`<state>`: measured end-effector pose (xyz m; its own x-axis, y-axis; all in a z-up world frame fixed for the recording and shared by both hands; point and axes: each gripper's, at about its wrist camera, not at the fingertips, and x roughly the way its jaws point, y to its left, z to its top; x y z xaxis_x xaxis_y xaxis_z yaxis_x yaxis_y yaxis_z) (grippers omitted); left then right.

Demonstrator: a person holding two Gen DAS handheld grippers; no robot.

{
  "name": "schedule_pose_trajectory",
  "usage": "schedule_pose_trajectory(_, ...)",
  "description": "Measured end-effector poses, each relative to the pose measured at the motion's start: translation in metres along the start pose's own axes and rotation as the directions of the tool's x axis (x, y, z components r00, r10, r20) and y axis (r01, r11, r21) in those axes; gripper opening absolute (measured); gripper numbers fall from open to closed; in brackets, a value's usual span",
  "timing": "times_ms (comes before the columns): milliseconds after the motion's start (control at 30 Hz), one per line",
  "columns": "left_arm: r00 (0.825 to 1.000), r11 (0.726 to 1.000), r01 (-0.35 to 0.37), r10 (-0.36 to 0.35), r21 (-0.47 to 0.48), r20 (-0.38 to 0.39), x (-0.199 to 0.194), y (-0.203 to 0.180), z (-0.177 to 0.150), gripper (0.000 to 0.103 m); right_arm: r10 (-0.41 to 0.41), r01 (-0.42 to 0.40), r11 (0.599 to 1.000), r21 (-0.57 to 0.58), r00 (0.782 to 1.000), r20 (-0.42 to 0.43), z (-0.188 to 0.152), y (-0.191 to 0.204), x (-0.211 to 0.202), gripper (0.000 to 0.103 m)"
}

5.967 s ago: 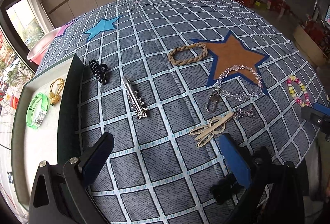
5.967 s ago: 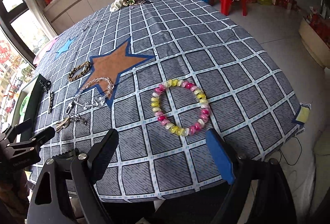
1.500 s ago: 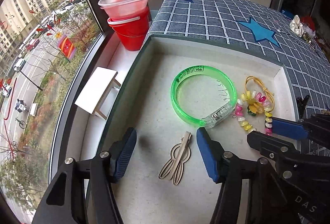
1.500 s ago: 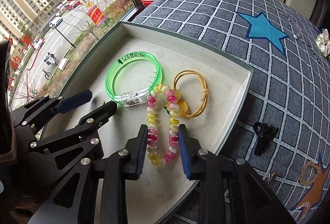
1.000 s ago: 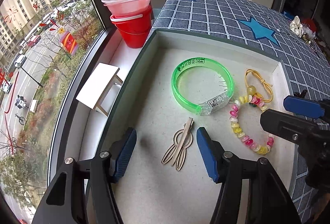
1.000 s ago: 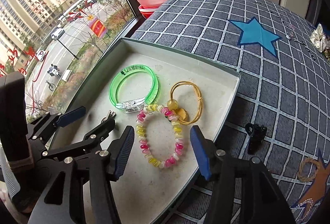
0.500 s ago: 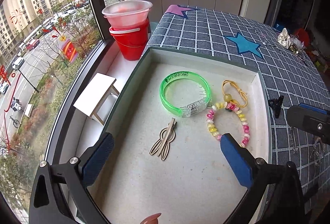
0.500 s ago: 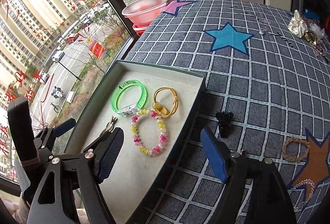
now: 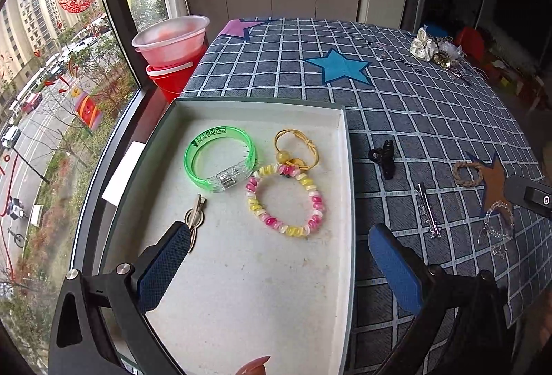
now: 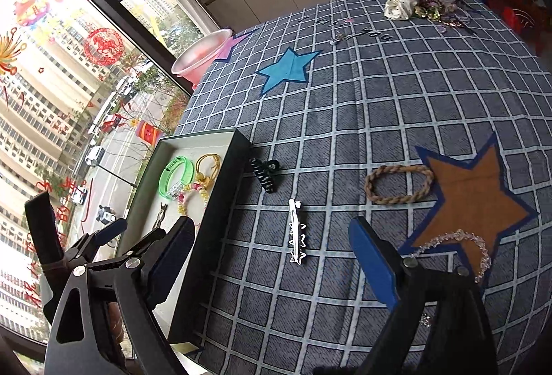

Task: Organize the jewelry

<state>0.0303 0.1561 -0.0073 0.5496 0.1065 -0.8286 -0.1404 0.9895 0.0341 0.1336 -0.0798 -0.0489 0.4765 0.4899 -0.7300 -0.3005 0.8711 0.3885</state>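
Note:
The tray (image 9: 347, 168) holds a green bangle (image 9: 220, 161), a yellow hair tie (image 9: 297, 147), a pink-yellow bead bracelet (image 9: 286, 199) and a wooden clip (image 9: 195, 219). My left gripper (image 9: 276, 254) is open and empty above the tray's near half. My right gripper (image 10: 272, 257) is open and empty over the cloth, above a silver star hair clip (image 10: 296, 230). A black claw clip (image 10: 264, 175), a braided rope bracelet (image 10: 398, 183) and a clear crystal chain (image 10: 459, 244) lie on the cloth. The tray also shows in the right wrist view (image 10: 220, 195).
The table carries a grey checked cloth (image 10: 379, 99) with star patches. A heap of fabric flowers (image 10: 417, 2) sits at the far edge. Red and pink buckets (image 9: 172, 54) stand by the window, left of the table. The tray sits at the table's left edge.
Both grippers released their pieces into the tray and opened wide. The left has pulled back and up. The right has swung away to the right over the cloth.

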Motion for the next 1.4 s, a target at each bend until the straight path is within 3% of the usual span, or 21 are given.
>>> schedule_pose_trajectory(200,0.999,0.998,0.045,-0.045,0.046,0.002,-0.008,-0.036,0.0,0.103,-0.086,0.083,0.993,0.086,0.996,0.029,-0.016,-0.051,-0.024,0.092)
schedule_pose_trajectory(467,0.982,0.982,0.171,-0.163,0.082,-0.094,-0.001,-0.096,-0.011,0.103,-0.207,0.201,0.97,0.141,0.978,0.033,-0.041,-0.102,-0.046,0.092)
schedule_pose_trajectory(667,0.988,0.982,0.135,-0.123,0.131,-0.093,0.009,-0.128,-0.017,0.103,-0.302,0.298,0.948,0.111,0.953,0.024,-0.055,-0.115,-0.049,0.092)
schedule_pose_trajectory(933,0.992,0.985,0.093,-0.079,0.142,-0.1,0.032,-0.138,-0.014,0.103,-0.358,0.355,0.93,0.095,0.934,0.009,-0.059,-0.126,-0.045,0.092)
schedule_pose_trajectory(1133,0.993,0.987,0.075,-0.06,0.141,-0.106,0.045,-0.142,-0.008,0.103,-0.367,0.367,0.93,0.027,0.93,0.007,-0.05,-0.123,-0.038,0.092)
schedule_pose_trajectory(1400,0.993,0.988,0.05,-0.034,0.143,-0.11,0.058,-0.14,-0.004,0.103,-0.319,0.306,0.922,-0.237,0.947,-0.022,-0.039,-0.09,-0.012,0.092)
